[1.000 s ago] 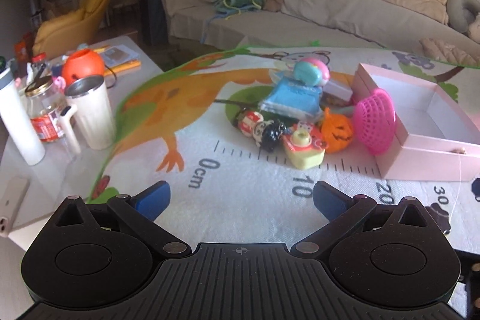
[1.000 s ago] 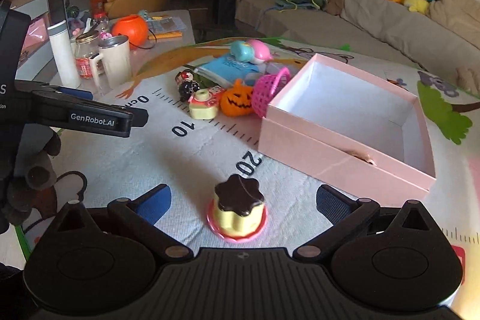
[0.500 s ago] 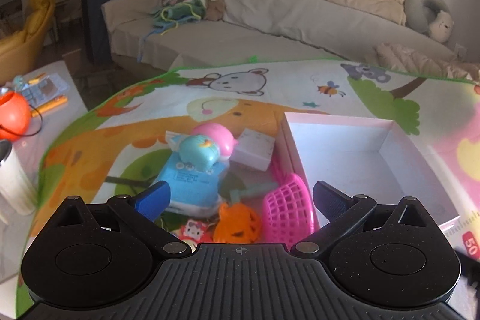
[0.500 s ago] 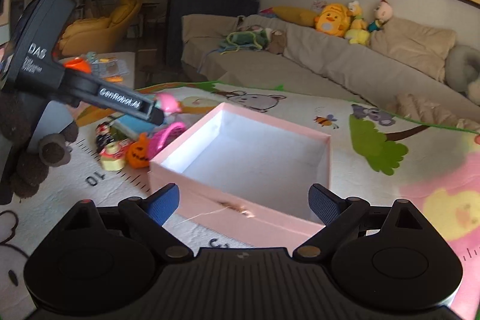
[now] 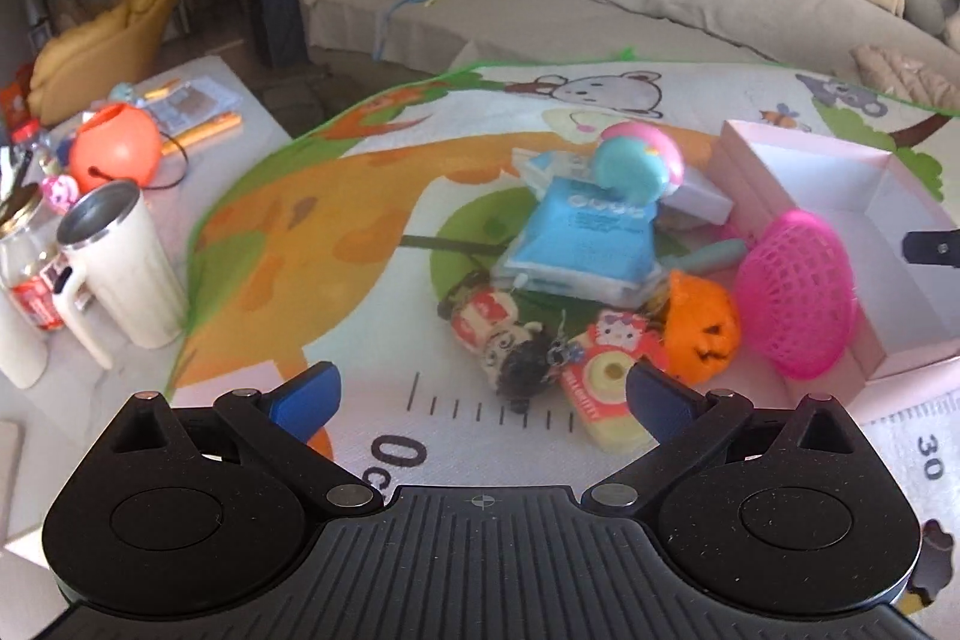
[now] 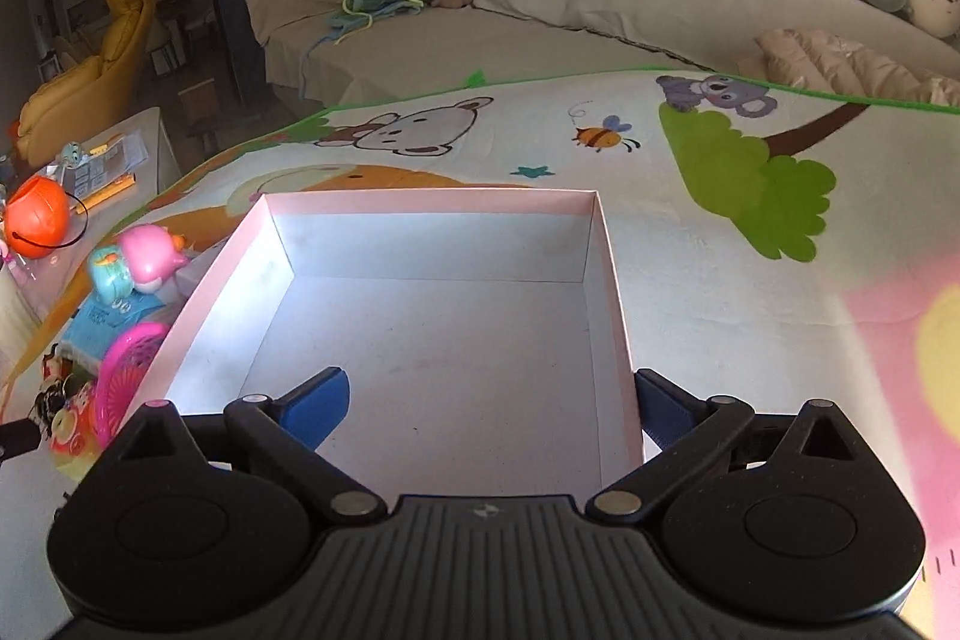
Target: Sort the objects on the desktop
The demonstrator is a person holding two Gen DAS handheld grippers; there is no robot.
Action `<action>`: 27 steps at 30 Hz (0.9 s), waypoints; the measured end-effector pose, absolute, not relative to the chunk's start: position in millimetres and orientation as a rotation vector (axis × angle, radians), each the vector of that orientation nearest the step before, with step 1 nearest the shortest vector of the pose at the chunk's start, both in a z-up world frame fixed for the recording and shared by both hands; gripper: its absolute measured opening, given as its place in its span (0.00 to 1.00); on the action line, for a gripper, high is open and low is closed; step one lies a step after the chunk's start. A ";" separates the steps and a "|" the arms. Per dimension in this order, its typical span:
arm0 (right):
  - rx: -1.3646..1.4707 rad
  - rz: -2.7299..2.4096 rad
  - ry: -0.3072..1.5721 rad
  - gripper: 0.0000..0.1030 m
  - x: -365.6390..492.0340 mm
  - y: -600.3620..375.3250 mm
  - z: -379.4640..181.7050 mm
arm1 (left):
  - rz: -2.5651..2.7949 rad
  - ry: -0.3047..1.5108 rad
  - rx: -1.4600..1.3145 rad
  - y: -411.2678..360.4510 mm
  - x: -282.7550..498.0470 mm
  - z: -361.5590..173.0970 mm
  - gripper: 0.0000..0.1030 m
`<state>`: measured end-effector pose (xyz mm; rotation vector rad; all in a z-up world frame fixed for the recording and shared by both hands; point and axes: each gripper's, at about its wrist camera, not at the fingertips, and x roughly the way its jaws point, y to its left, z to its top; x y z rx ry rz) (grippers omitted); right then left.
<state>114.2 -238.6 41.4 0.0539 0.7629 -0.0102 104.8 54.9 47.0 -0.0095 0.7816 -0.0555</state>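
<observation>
Reaching into the heap of toys is where trouble looks most likely: the pieces lie piled and touching, so a finger of the left gripper [image 5: 480, 394] coming down on the yellow camera toy [image 5: 606, 388] could well shove the small dark-haired doll [image 5: 516, 352] or the orange pumpkin [image 5: 702, 328] just beside it, or nip two things at once. The pink mesh basket [image 5: 795, 295] leans on its side against the outer wall of the pink box [image 5: 744, 172], so a nudge might roll it away or tip it. The blue packet [image 5: 582, 244] carries a round teal-and-pink toy [image 5: 639, 160] on its far end, which would probably tumble if the packet were lifted first. On the other side, the right gripper [image 6: 489, 403] hangs over the open box, whose floor shows bare; its right finger [image 6: 660, 403] sits close to the box's near right wall, and dropping lower could snag that rim and drag the light box across the play mat [image 6: 690, 232]. Its jaws have just been opening and now stand wide with nothing between them. The left gripper's jaws stand wide and empty too. Both tools tilt forward and down at a moderate slant, the left aimed at the near edge of the heap, the right into the box.
</observation>
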 end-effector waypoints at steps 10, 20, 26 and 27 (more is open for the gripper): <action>-0.165 0.342 0.609 0.43 88.0 -142.8 90.9 | 0.044 0.781 -0.035 61.5 69.9 34.8 1.00; -0.171 0.304 0.756 0.06 107.9 -82.4 71.7 | 0.038 0.823 -0.055 90.9 18.9 18.7 1.00; -0.004 0.481 0.900 0.07 51.6 -84.2 70.6 | 0.022 0.791 -0.094 100.9 0.6 26.0 1.00; 0.022 0.531 0.926 0.08 38.4 -82.5 70.1 | 0.021 0.786 -0.093 100.6 -0.9 28.2 1.00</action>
